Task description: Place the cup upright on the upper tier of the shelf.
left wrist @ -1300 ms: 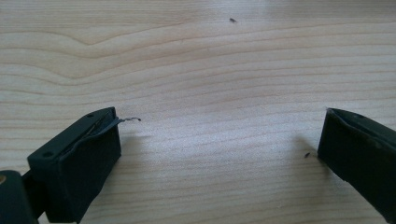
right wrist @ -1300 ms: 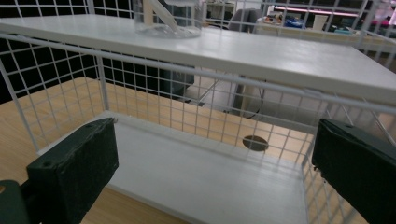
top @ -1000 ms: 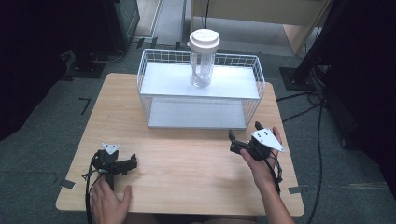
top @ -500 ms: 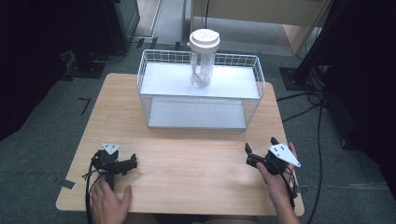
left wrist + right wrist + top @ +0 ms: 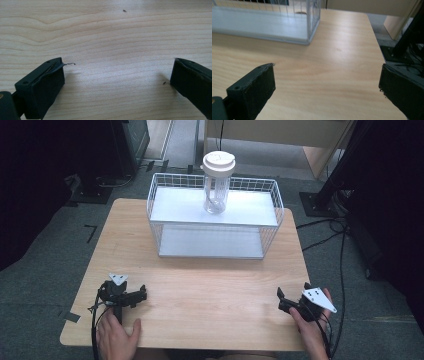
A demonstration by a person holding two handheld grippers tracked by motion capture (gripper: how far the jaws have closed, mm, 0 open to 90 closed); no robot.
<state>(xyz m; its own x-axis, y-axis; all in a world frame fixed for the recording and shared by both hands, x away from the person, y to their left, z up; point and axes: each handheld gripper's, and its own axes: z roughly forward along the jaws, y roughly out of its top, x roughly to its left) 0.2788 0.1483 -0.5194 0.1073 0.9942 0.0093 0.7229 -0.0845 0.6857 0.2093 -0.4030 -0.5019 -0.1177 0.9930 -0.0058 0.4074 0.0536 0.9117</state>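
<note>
Both tools sit low at the near edge of the worktop (image 5: 200, 285), each with its jaws spread wide and nothing between them. The left tool (image 5: 142, 293) lies flat on the wood with the person's left hand (image 5: 116, 337) just behind it and off its grip; the right tool (image 5: 280, 300) is held in the right hand (image 5: 311, 330).

The cup (image 5: 218, 182), a clear tumbler with a white lid, stands upright well ahead of both tools, on the upper shelf of the white wire rack (image 5: 215, 220), ahead and to the left of the right tool and ahead and to the right of the left one.

The likely trouble from here is the reach. The cup is tall, narrow and top-heavy under its lid, so a jaw that clips it on the way in could tip it against the rack's rim. The rim wires rise between either tool and the cup, so a low approach could snag them and shift the rack.

No brand, label or writing can be read on the cup, the rack or the tools.
</note>
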